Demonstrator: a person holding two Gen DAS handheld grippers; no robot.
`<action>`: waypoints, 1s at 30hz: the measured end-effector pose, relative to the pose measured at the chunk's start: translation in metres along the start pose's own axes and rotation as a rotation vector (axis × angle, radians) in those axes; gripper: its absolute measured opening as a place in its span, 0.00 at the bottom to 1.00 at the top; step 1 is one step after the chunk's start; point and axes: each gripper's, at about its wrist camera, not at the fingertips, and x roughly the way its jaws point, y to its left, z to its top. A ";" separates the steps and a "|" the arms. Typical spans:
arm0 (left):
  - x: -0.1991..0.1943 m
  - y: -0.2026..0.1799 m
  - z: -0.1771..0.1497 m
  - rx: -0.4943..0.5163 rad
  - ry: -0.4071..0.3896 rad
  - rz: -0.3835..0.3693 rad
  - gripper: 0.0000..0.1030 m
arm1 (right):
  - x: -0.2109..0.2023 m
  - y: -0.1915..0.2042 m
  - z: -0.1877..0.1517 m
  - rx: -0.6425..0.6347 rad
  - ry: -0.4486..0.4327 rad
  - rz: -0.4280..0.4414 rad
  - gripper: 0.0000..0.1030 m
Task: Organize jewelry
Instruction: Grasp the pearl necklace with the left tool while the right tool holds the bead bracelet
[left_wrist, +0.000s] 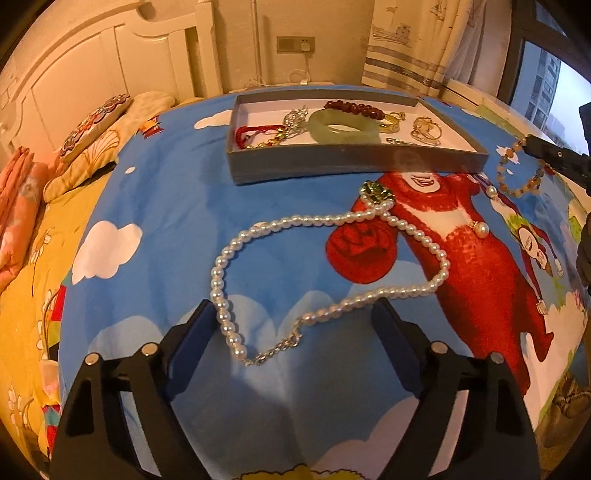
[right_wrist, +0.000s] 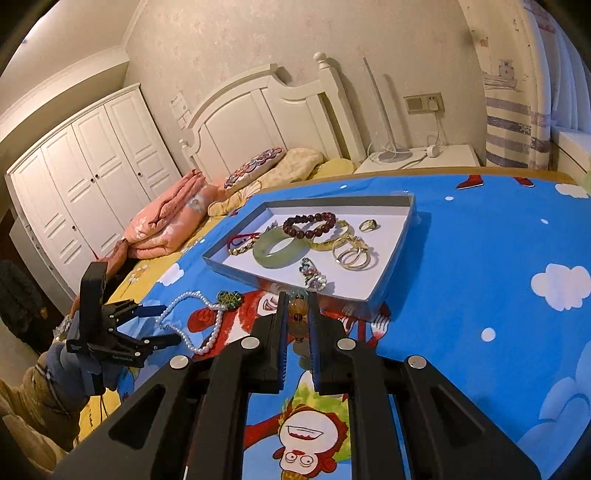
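Observation:
A white pearl necklace (left_wrist: 332, 240) lies looped on the blue cartoon bedspread, its clasp end between the fingers of my open left gripper (left_wrist: 295, 310); it also shows in the right wrist view (right_wrist: 207, 325). My right gripper (right_wrist: 297, 306) is shut on an amber bead bracelet (right_wrist: 298, 314), which hangs from it in the left wrist view (left_wrist: 517, 170). A grey tray (left_wrist: 332, 158) holds a green jade bangle (left_wrist: 343, 127), a dark red bead bracelet (left_wrist: 354, 107), gold rings (left_wrist: 424, 129) and a red cord piece (left_wrist: 255, 133). A green brooch (left_wrist: 376, 192) and pearl earrings (left_wrist: 482, 229) lie near the necklace.
Pillows (left_wrist: 92, 140) and a folded pink quilt (right_wrist: 166, 221) lie at the head of the bed. A white headboard (right_wrist: 266, 110), a wardrobe (right_wrist: 81, 177) and a nightstand (right_wrist: 417, 158) stand behind. My left gripper (right_wrist: 162, 325) shows at the bed's left edge.

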 end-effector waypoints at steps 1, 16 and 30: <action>0.000 -0.002 0.001 0.006 0.000 -0.004 0.77 | 0.002 0.002 -0.001 -0.006 0.006 -0.002 0.10; 0.001 -0.021 0.007 0.039 -0.023 -0.019 0.57 | 0.008 0.009 -0.007 -0.012 0.027 0.002 0.11; -0.002 -0.028 0.006 0.047 -0.054 -0.030 0.19 | 0.009 0.007 -0.008 0.002 0.028 -0.002 0.11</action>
